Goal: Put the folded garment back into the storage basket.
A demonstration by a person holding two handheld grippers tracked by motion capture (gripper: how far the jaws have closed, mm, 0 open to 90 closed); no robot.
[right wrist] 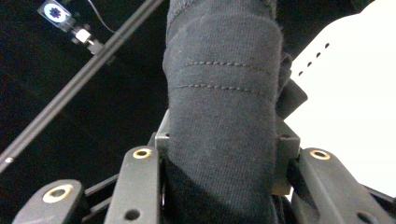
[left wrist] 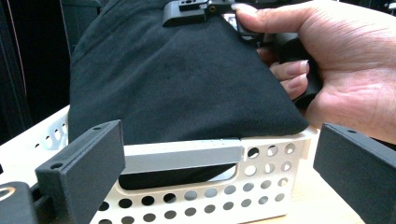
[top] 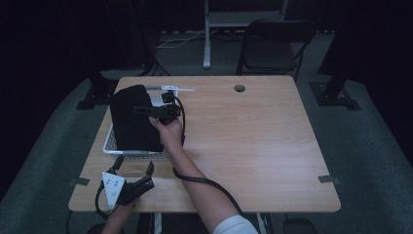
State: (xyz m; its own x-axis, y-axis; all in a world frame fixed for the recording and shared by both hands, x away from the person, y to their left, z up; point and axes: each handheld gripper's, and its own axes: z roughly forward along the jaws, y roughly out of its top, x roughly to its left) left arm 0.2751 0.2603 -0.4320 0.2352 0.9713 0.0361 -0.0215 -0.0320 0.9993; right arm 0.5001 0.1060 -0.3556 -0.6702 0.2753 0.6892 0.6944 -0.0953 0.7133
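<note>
A black garment [top: 131, 119] lies bunched over a white perforated basket [top: 111, 145] at the table's left side. My right gripper [top: 143, 109] reaches leftward over it, shut on a fold of the cloth. In the right gripper view the stitched black fabric [right wrist: 219, 107] is pinched between the jaws of the right gripper [right wrist: 224, 158]. My left gripper [top: 134, 166] rests near the front left table edge, open, pointing at the basket. The left gripper view looks between the spread jaws of the left gripper [left wrist: 217, 140] at the basket wall [left wrist: 261, 186], the garment [left wrist: 187, 79] and the person's right hand [left wrist: 345, 70].
The wooden table [top: 253, 146] has a cable hole [top: 239, 88] at the back. A folding chair [top: 272, 46] stands behind it. A white bar [top: 178, 89] juts from the basket's far end. Tape marks [top: 328, 179] sit near the right front edge.
</note>
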